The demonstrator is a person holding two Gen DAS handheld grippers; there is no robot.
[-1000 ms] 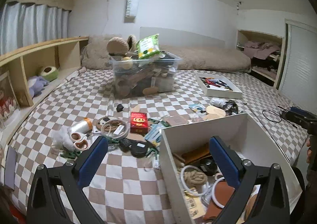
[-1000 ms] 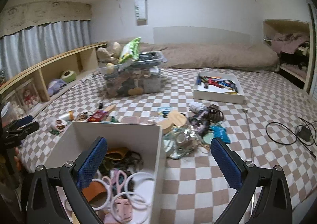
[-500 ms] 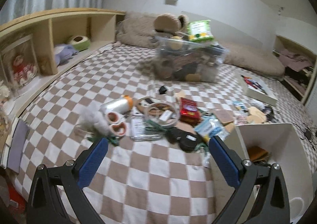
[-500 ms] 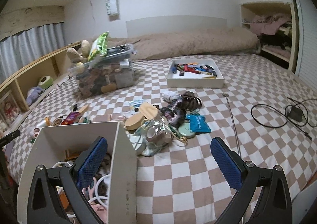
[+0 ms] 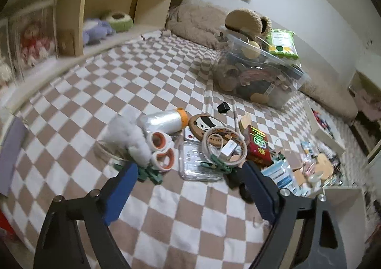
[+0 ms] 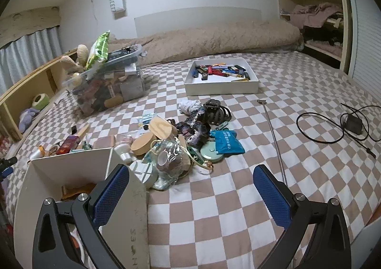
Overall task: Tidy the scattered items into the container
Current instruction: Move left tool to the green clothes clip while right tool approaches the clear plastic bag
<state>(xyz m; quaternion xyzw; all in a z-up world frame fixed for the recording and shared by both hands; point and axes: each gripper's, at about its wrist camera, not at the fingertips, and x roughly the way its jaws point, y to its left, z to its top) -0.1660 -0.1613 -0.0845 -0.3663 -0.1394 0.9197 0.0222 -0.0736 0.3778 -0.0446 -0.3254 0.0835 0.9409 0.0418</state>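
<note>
Left hand-held gripper (image 5: 188,181), jaws spread and just narrowing on nothing, sits nearer the clear tray (image 5: 198,165) lying straight ahead, long axis pointing away.

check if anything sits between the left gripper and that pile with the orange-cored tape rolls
Nothing visible does. The left gripper stands open over bare checkered cover, its jaws just narrowed with nothing between them. The tape rolls lie just beyond its left fingertip, with green clips at their near edge.
</note>
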